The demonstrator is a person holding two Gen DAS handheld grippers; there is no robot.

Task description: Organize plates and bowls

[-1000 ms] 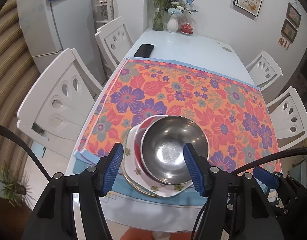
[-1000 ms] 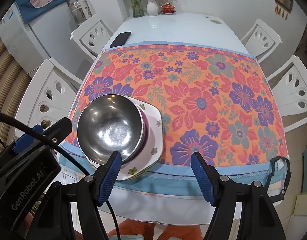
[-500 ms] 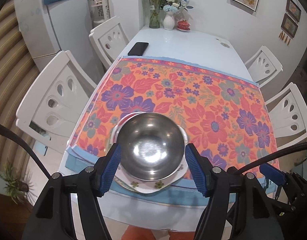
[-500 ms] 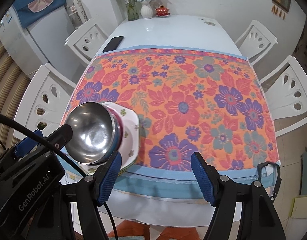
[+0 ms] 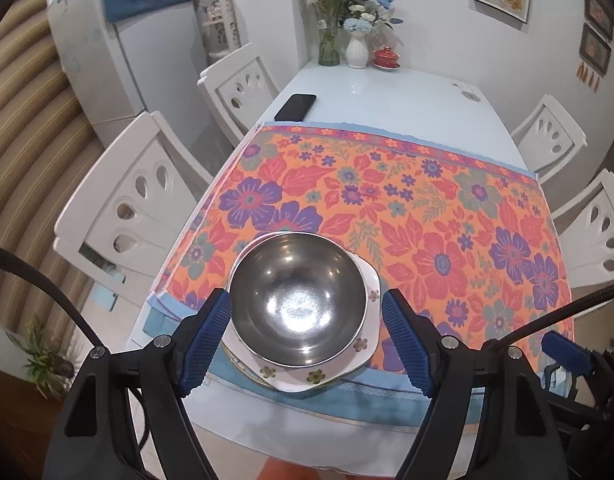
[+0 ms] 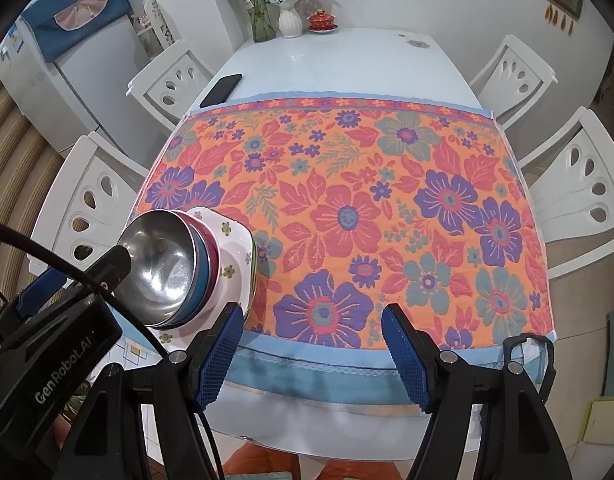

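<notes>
A steel bowl (image 5: 297, 300) sits on top of a stack of bowls and a white flowered plate (image 5: 363, 344) at the near left of the floral cloth. In the right wrist view the steel bowl (image 6: 163, 268) rests on blue and red bowls (image 6: 207, 264) over the plate (image 6: 235, 252). My left gripper (image 5: 307, 340) is open, its blue pads on either side of the stack and above it, holding nothing. My right gripper (image 6: 311, 354) is open and empty over the cloth's near edge, to the right of the stack.
A floral cloth (image 6: 347, 208) covers the near half of the white table (image 6: 339, 60). A black phone (image 5: 295, 107), vases of flowers (image 5: 341, 40) and a red lidded cup (image 5: 387, 57) stand at the far end. White chairs (image 5: 123, 208) line both sides.
Both grippers have pulled back and up from the table. The stack now lies between the left pads, farther off. The dishes have not moved.
</notes>
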